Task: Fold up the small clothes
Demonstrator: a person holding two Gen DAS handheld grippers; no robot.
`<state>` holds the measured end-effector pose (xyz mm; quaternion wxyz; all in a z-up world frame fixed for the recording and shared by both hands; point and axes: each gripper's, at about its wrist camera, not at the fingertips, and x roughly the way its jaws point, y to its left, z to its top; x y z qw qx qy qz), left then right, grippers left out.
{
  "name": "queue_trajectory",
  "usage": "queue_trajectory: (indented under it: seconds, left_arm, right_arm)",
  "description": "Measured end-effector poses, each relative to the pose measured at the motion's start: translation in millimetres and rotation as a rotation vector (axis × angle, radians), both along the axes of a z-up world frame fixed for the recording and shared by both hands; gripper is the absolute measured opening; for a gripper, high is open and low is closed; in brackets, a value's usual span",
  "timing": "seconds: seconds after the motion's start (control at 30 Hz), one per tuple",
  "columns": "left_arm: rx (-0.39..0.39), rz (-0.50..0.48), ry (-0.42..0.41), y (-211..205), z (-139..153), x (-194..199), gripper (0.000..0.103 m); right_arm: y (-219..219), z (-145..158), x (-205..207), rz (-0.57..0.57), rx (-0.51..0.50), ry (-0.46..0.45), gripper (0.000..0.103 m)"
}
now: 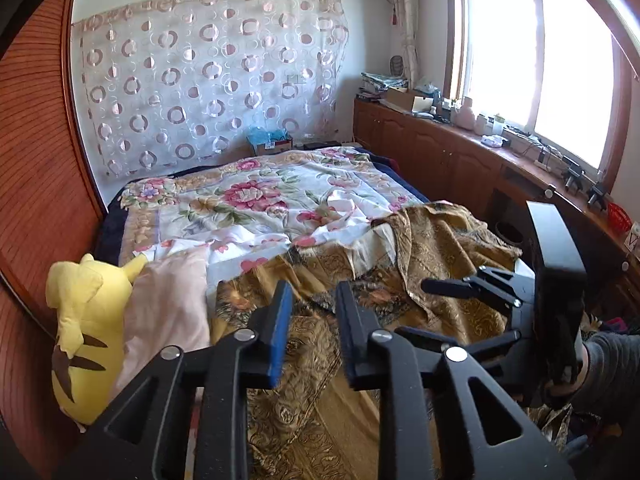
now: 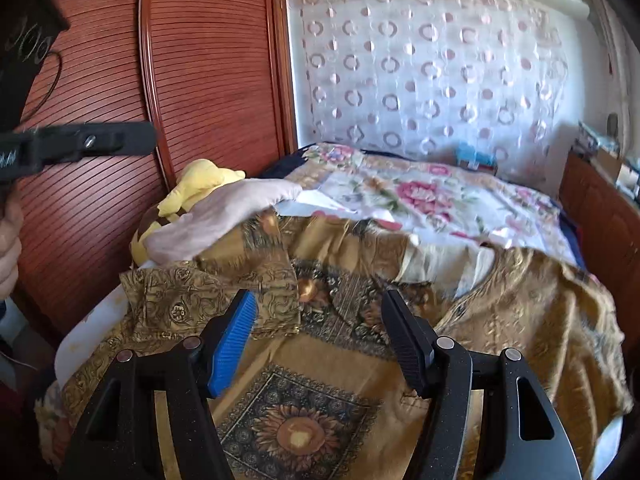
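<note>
gold patterned garment (image 2: pixel 320 360) is spread over the near end of the bed (image 1: pixel 108 232), brownish-gold fabric with dark ornate borders and a sunflower square printed right in front of the right wrist camera. one bit of it, looks like a sleeve (image 2: pixel 224 292), is folded back across the body on the left side, and the far right part lies rumpled toward the bed's edge. a pale lining shows where the cloth is turned over near the middle. right gripper (image 2: pixel 320 320) hangs just above the garment with its fingers well apart, blue pad on one side and black on the other, nothing pinched between them as far as i can see. left gripper (image 1: pixel 314 320) is up off the cloth too, its jaws only a little apart and empty, pointing down across the fabric. from the left wrist view you can see the right gripper off to the side with a hand (image 1: pixel 600 364) in a grey sleeve wrapped round its handle. beyond the garment there's a floral sheet (image 1: pixel 260 200) covering the rest of the bed. a pink pillow (image 1: pixel 168 312) sits at the left edge with a yellow plush toy (image 1: pixel 80 320) tucked beside it against a reddish slatted wardrobe (image 2: pixel 180 80). sheer circle-print curtain (image 1: pixel 208 80) hangs on the back wall, and a wooden cabinet (image 1: pixel 440 152) runs under a bright window (image 1: pixel 540 60).
</note>
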<state>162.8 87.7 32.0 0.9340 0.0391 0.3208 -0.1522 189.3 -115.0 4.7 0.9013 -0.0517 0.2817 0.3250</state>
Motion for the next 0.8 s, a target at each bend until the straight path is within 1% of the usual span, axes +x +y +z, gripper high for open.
queue_trajectory:
  seconds: [0.07,0.13,0.2,0.27,0.33,0.4,0.43,0.47,0.53,0.57,0.63,0.7,0.77,0.8]
  left_arm:
    - [0.010,0.017,0.011,5.3,-11.3,0.5,0.032]
    - [0.021,0.038,0.026,15.1,-26.2,-0.3,0.036]
    - [0.025,0.067,0.049,27.9,-43.4,-2.8,0.037]
    - [0.021,0.089,0.072,39.6,-60.4,-7.1,0.038]
    - [0.006,0.120,0.099,53.7,-79.8,-13.9,0.038]
    - [-0.006,0.148,0.122,62.8,-96.4,-21.4,0.039]
    - [-0.010,0.159,0.128,66.9,-101.8,-24.7,0.039]
    - [-0.017,0.171,0.133,72.0,-107.9,-29.5,0.040]
    - [-0.028,0.198,0.139,80.3,-116.2,-37.6,0.040]
    - [-0.030,0.217,0.129,83.9,-119.6,-44.1,0.040]
    - [-0.047,0.236,0.118,90.0,-123.2,-53.3,0.041]
    - [-0.054,0.252,0.121,96.7,-128.2,-57.7,0.041]
    - [-0.066,0.262,0.120,97.8,-132.3,-62.1,0.041]
    - [-0.070,0.265,0.123,97.7,-133.6,-64.0,0.041]
  right_arm:
    - [5.1,-3.2,2.3,0.016,0.003,0.018,0.067]
    - [13.3,-9.6,9.6,0.031,-0.018,0.050,0.067]
    - [21.1,-17.3,19.1,0.044,-0.034,0.087,0.067]
    - [31.5,-23.4,27.2,0.056,-0.066,0.104,0.065]
    - [43.2,-29.4,38.9,0.069,-0.111,0.122,0.062]
    - [55.4,-37.0,49.8,0.087,-0.143,0.165,0.058]
    - [61.2,-40.7,53.6,0.093,-0.156,0.185,0.054]
    - [67.0,-42.5,55.4,0.102,-0.169,0.200,0.048]
    - [80.4,-48.7,57.9,0.128,-0.211,0.217,0.041]
    - [84.4,-48.5,57.3,0.136,-0.218,0.201,0.041]
    - [88.6,-48.7,61.2,0.155,-0.207,0.209,0.038]
    - [91.0,-49.0,63.5,0.170,-0.196,0.215,0.025]
    - [92.6,-48.9,61.5,0.189,-0.221,0.180,0.010]
    - [93.3,-48.7,61.6,0.197,-0.231,0.173,0.008]
